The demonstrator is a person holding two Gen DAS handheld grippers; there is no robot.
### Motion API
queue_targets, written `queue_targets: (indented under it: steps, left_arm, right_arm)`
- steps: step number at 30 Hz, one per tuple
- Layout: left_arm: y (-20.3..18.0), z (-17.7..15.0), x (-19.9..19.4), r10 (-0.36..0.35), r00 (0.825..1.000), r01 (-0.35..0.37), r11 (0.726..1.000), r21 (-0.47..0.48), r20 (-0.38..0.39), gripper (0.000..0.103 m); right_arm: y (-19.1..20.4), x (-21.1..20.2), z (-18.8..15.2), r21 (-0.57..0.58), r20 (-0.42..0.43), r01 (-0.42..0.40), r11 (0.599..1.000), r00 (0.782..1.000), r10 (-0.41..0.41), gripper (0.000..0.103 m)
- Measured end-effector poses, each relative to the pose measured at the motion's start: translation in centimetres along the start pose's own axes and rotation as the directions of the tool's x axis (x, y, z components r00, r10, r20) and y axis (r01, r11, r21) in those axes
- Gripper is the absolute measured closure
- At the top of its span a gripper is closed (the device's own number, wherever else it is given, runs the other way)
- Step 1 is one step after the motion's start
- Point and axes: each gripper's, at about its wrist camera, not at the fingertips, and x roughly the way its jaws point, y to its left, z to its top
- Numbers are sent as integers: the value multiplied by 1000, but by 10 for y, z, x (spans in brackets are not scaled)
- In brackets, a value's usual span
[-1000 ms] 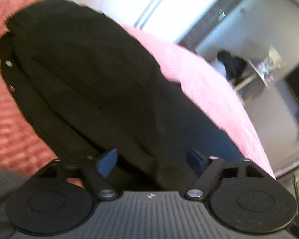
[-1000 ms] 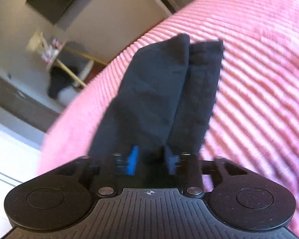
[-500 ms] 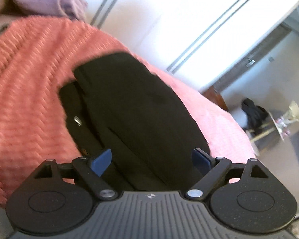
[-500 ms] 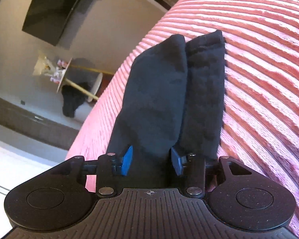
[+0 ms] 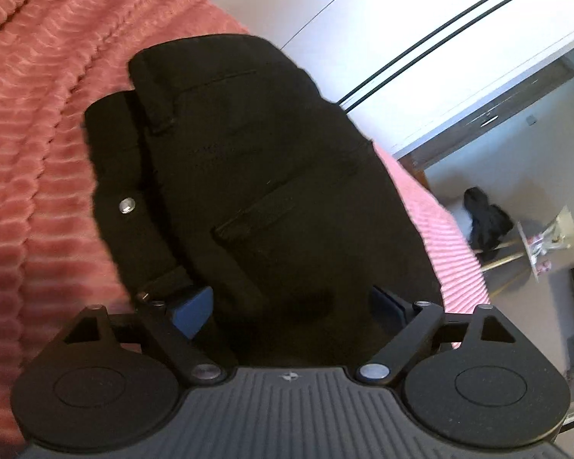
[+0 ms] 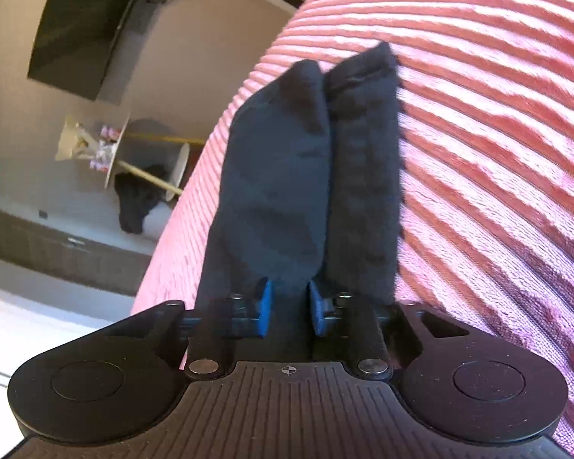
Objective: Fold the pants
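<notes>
Right gripper [image 6: 289, 311] jaws closing on the black pants [image 5: 256, 176] leg fold, left gripper [image 5: 291, 306] wide open over the waist on the pink bedspread [image 6: 497, 153]: seat both layers before lifting.

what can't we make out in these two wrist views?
- Left wrist view: the near part of the pants is hidden behind the left gripper, jaws wide apart.
- Right wrist view: the pant legs run under the right gripper, jaws closing with cloth between; whether the pads press it is unclear.
- Items on the far side table: too small.
</notes>
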Motion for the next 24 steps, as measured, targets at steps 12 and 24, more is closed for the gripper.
queue_targets:
  steps: [12,24]
  left_arm:
    - [35,12,14,-68,997,62,990,-124,-47,17]
    - [32,16,16,13,999,-15,999,-48,-43,91]
  right_arm:
    - [10,6,2,-42,-9,-14,999,1000,14,68]
    - [45,0,-2,-294,1,46,955,999,-48,92]
